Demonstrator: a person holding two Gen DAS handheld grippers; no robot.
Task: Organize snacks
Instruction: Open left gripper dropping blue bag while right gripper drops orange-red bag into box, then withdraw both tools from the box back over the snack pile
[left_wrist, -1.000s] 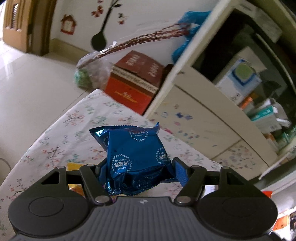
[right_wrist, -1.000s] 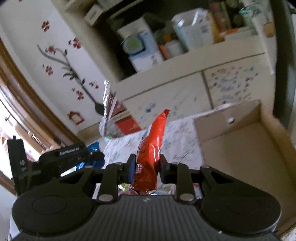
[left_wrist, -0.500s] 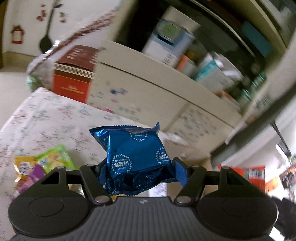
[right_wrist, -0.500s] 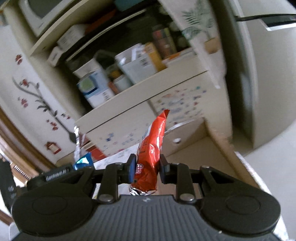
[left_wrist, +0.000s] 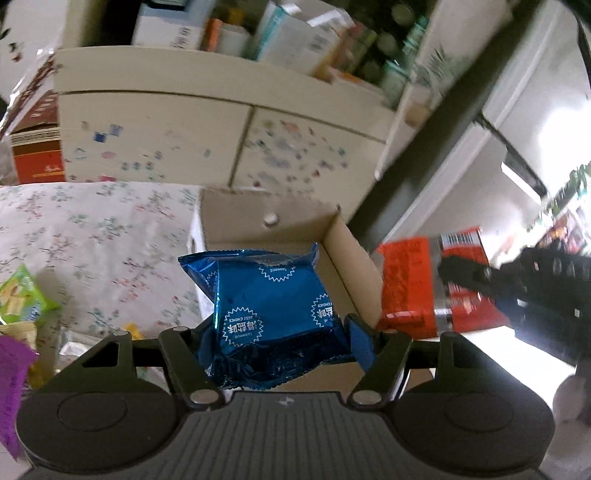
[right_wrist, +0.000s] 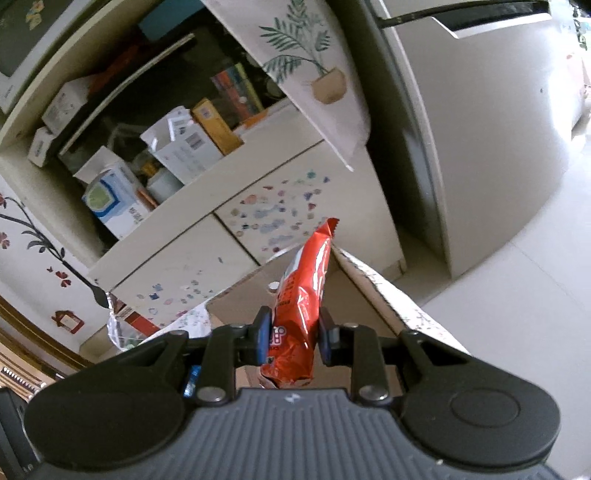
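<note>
My left gripper (left_wrist: 275, 339) is shut on a puffy blue foil snack packet (left_wrist: 269, 314) and holds it over the near left corner of an open cardboard box (left_wrist: 258, 225). In the left wrist view the right gripper (left_wrist: 439, 291) appears at the right, carrying a red snack packet (left_wrist: 406, 284) beside the box's right wall. In the right wrist view my right gripper (right_wrist: 293, 338) is shut on that thin red packet (right_wrist: 304, 295), which stands upright above the cardboard box (right_wrist: 240, 306).
The box sits on a floral tablecloth (left_wrist: 92, 240). Green, yellow and purple snack packets (left_wrist: 22, 306) lie at the left. A cream cabinet (left_wrist: 221, 147) with cluttered shelves stands behind, a red carton (left_wrist: 35, 155) at its left. A fridge (right_wrist: 480, 129) stands to the right.
Both grippers swung right toward the cardboard box, each keeping its packet. The left view turned from the table's far end to the box; the red packet and right gripper came into it.
</note>
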